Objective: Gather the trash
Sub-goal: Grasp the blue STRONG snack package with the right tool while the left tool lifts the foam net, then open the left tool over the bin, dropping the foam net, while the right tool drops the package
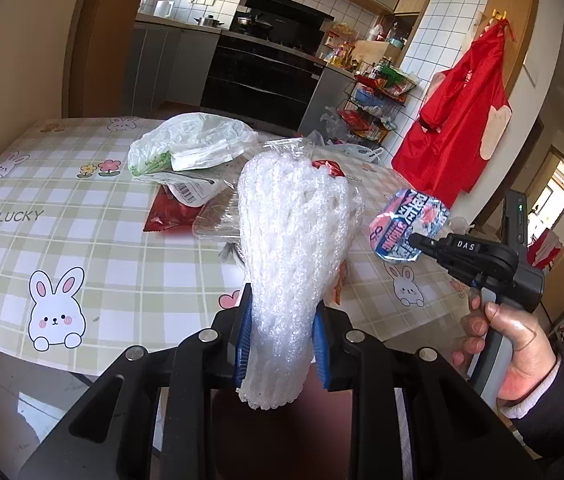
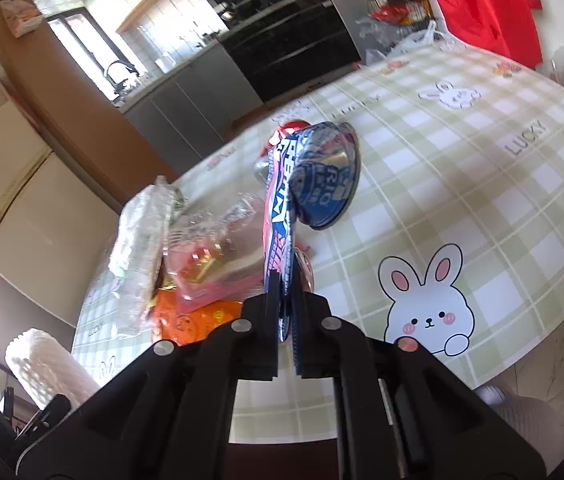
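My left gripper (image 1: pixel 282 320) is shut on a white foam net sleeve (image 1: pixel 293 232), which stands up between the blue pads over the near edge of the checked table (image 1: pixel 82 184). The sleeve also shows at the lower left of the right wrist view (image 2: pixel 42 364). My right gripper (image 2: pixel 285 300) is shut on a crushed blue drink can (image 2: pixel 313 176), held up off the table. In the left wrist view, that gripper (image 1: pixel 417 240) and the can (image 1: pixel 405 224) are on the right, with a person's hand (image 1: pixel 513 344) on the handle.
On the table lie a white plastic bag (image 1: pixel 190 140), a red wrapper (image 1: pixel 170 214), a clear plastic tray (image 1: pixel 218 220) and an orange wrapper (image 2: pixel 198 320). Behind stand a black oven (image 1: pixel 262 76), a wire rack (image 1: pixel 373 100) and a hanging red apron (image 1: pixel 457 120).
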